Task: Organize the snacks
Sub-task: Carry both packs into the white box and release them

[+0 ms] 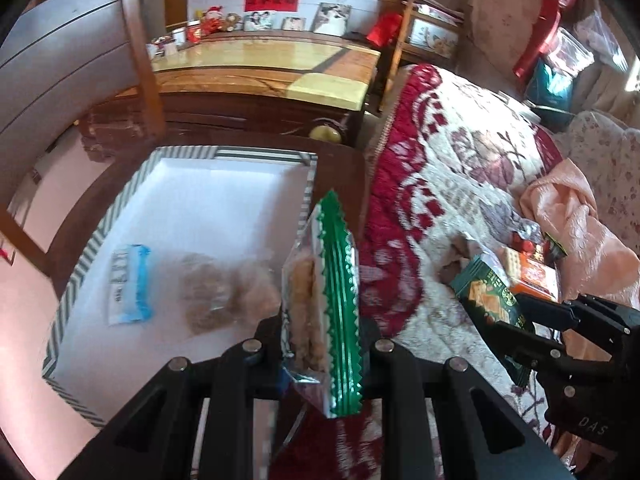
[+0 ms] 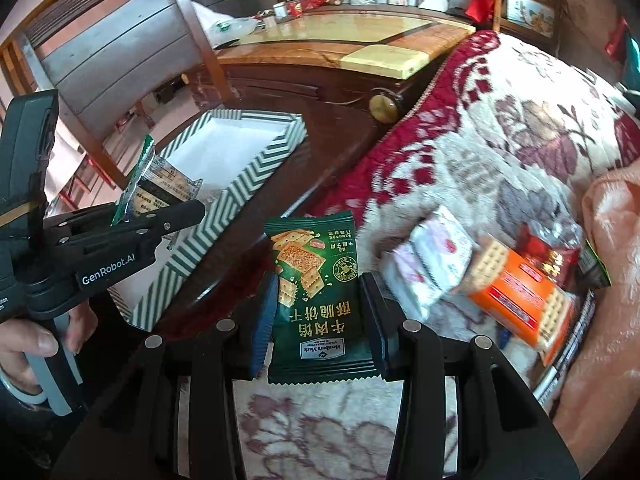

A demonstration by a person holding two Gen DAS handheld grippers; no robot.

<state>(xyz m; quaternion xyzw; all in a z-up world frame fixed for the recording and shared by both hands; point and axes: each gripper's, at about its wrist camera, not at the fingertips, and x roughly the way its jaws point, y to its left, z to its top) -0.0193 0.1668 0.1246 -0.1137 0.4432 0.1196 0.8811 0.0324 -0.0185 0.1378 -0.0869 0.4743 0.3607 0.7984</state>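
My left gripper (image 1: 320, 344) is shut on a clear snack packet with green crimped edges (image 1: 324, 304), held above the near right corner of a white box with a green striped rim (image 1: 100, 232). The box holds a blue-and-white packet (image 1: 130, 284) and a clear bag of brown snacks (image 1: 224, 292). My right gripper (image 2: 318, 328) is shut on a dark green cracker packet (image 2: 316, 292), held over the bed edge beside the box (image 2: 240, 184). The left gripper (image 2: 160, 216) and its packet (image 2: 154, 190) show in the right wrist view.
Loose snacks lie on the floral blanket (image 2: 500, 140): a white-pink packet (image 2: 432, 260), an orange cracker pack (image 2: 516, 296) and a red packet (image 2: 552, 252). The box rests on a dark wooden table (image 2: 256, 240). A wooden cabinet (image 1: 260, 64) stands behind; a pink cloth (image 1: 568, 208) lies at right.
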